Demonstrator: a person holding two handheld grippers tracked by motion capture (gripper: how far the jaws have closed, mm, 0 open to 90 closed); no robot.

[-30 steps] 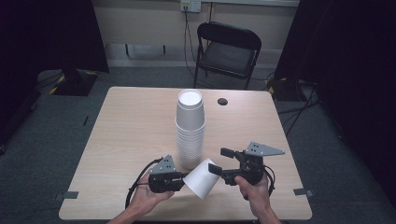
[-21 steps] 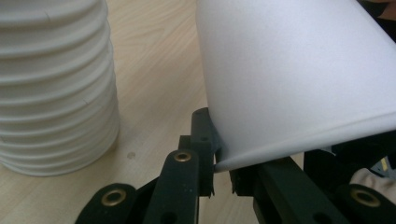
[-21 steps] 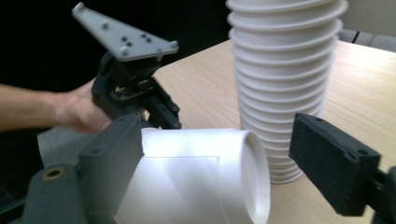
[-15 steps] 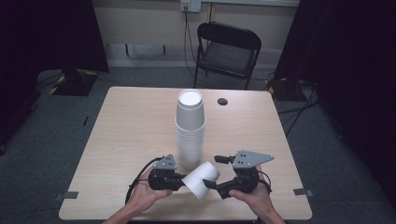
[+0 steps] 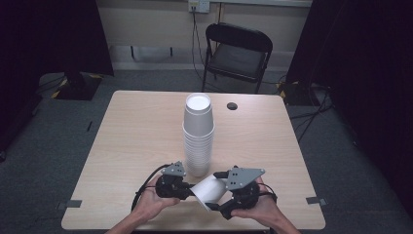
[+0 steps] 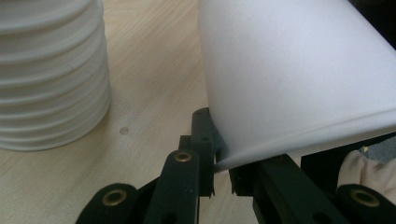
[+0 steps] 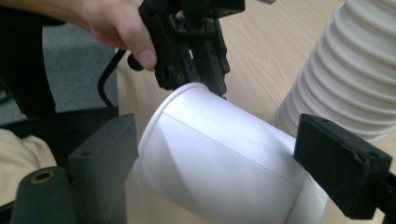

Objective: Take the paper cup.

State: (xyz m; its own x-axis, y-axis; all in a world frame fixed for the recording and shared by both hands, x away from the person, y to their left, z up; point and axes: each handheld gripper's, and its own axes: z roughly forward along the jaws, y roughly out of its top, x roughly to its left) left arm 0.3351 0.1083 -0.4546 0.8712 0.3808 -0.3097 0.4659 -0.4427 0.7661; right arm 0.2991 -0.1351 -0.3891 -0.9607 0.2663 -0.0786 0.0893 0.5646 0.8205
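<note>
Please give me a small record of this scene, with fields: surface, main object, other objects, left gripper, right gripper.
surface: wooden table
main object: single white cup, tilted on its side, held off the table near the front edge
other objects: tall stack of white cups upright behind it; black chair beyond the table
left gripper: shut on the cup's rim
right gripper: jaws have just been opening; they stand on either side of the cup's body, pads not visibly pressing

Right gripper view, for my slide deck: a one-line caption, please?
Open right gripper straddles a white paper cup pinched at its rim by the left gripper, beside the cup stack.
</note>
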